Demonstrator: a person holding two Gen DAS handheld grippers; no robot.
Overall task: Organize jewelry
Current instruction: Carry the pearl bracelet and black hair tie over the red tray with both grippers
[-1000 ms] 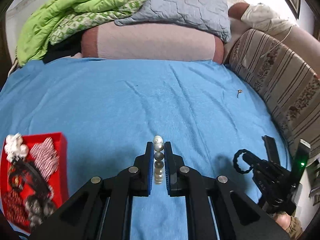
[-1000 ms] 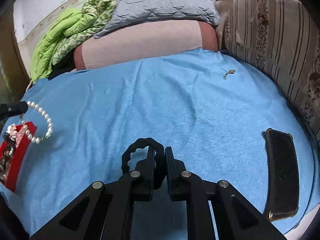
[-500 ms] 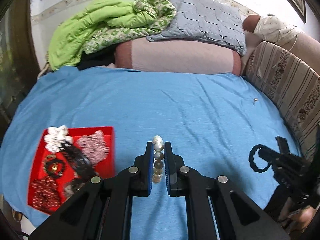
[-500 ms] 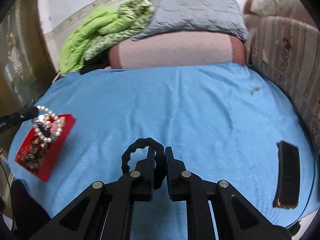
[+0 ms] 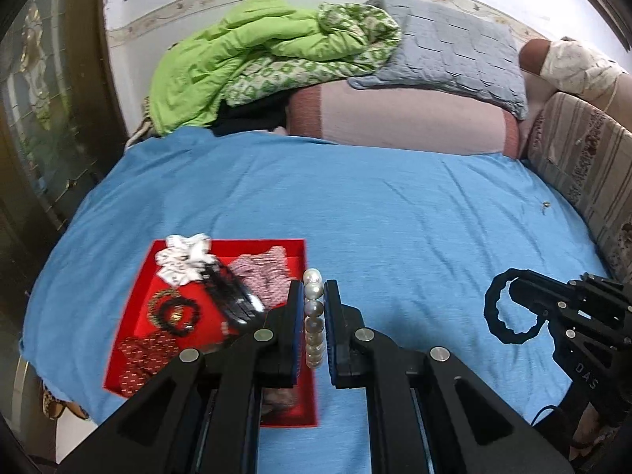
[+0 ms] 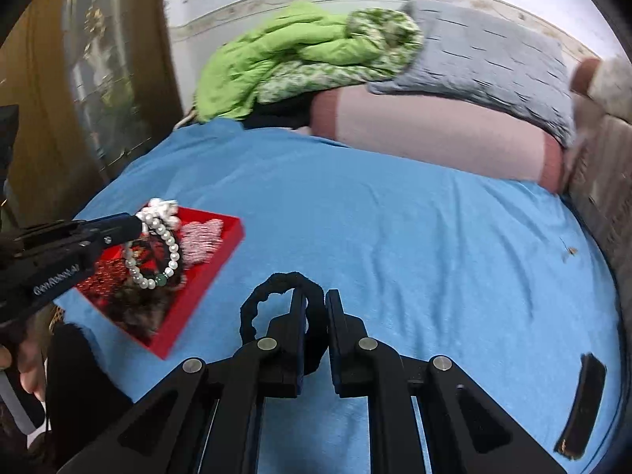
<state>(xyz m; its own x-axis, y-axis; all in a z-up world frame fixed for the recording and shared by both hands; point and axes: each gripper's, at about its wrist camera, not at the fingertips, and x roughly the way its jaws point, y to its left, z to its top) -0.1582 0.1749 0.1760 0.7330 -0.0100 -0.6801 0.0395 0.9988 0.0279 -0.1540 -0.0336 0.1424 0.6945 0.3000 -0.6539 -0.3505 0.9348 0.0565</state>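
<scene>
The left gripper (image 5: 314,308) pinches a pearl bracelet (image 5: 313,318) edge-on: its beads stack in 1 row running forward along the fingers. From the right wrist camera the bracelet (image 6: 156,251) hangs as an oval loop, long axis up and down, over the red tray (image 6: 197,296). The right gripper (image 6: 315,308) clamps a black scrunchie (image 6: 272,296), whose ring stands out to the left of the fingers above the blue sheet (image 6: 395,237). A dark phone (image 6: 580,410) lies near the sheet's right edge.
</scene>
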